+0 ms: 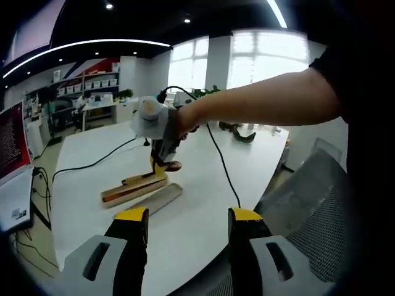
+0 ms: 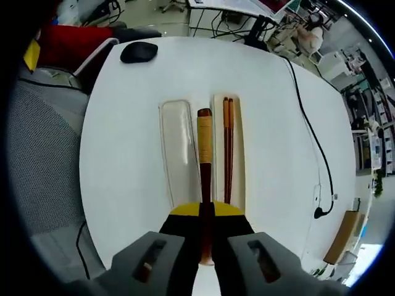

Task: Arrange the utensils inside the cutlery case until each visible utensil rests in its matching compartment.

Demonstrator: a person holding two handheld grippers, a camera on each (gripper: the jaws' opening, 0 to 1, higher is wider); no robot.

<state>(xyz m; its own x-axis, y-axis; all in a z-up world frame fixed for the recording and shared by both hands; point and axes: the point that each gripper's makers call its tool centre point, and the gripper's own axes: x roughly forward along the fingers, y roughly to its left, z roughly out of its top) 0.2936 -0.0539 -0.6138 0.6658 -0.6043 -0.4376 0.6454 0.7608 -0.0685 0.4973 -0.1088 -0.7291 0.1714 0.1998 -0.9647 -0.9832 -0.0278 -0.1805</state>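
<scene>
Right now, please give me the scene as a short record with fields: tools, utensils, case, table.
right tool: shut on spoon, held over the case
left tool: open, holds nothing
chopsticks: lying in case base
lid: clear, beside the base, nothing in it
table: white; a mouse at the far end, a black cable across it

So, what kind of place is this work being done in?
Probably an open office or lab. The work goes on at a large white table with a mesh chair beside it; a monitor stands at one side, shelves with boxes line the far wall, and big windows light the room.
</scene>
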